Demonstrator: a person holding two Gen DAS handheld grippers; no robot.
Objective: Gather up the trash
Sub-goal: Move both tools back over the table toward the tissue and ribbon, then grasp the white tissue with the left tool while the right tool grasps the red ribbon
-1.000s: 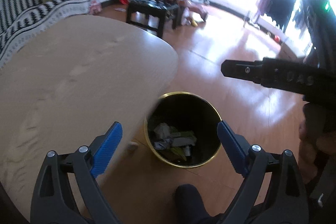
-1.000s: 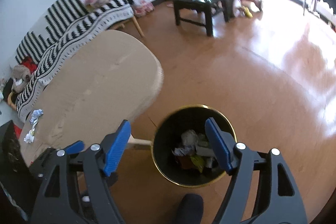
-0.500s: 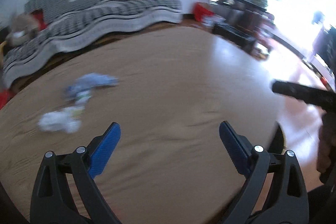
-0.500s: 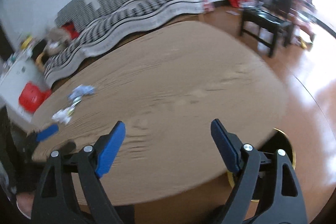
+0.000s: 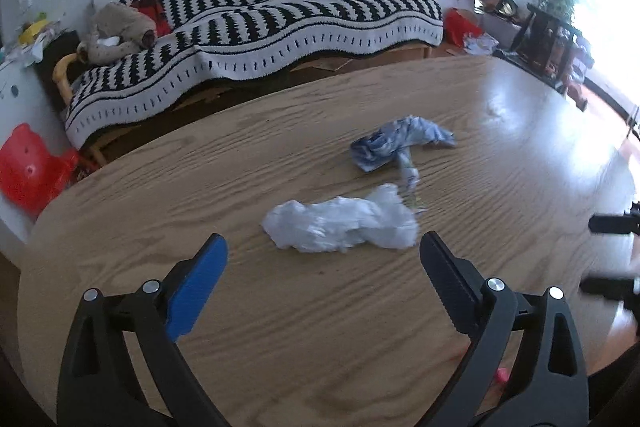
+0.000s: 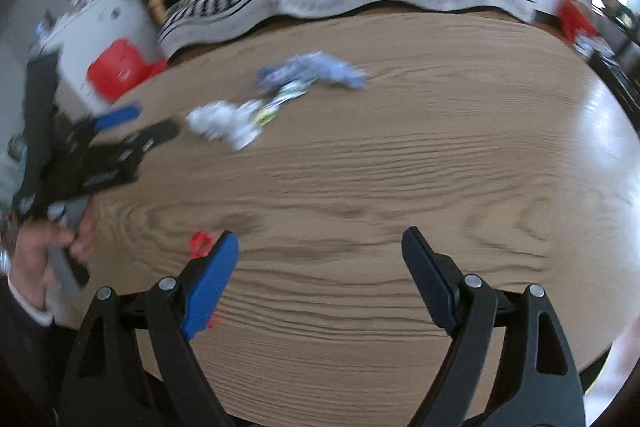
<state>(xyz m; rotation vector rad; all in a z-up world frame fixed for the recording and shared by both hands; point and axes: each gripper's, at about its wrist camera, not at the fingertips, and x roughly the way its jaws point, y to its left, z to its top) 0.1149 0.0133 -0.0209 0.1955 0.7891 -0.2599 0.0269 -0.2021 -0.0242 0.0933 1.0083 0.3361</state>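
A crumpled white paper wad (image 5: 340, 225) lies on the oval wooden table (image 5: 280, 327), with a crumpled blue-and-white wrapper (image 5: 396, 143) just behind it. The left gripper (image 5: 322, 265) has its fingers spread, empty, the wad just ahead between them. The right gripper (image 6: 318, 267), fingers also spread and empty, is well apart.

The oval wooden table top (image 5: 280, 327) is seen bare between the wide-spread jaws of the left gripper (image 5: 322, 259) and the crumpled white paper wad (image 5: 340, 223) just ahead. Behind the wad, touching it or nearly so, a crumpled blue-and-white wrapper (image 5: 396, 143) is found. A broad unobstructed span of table is presented before the right gripper (image 6: 320, 247), except for a small red object (image 6: 199, 242) beside its left finger.
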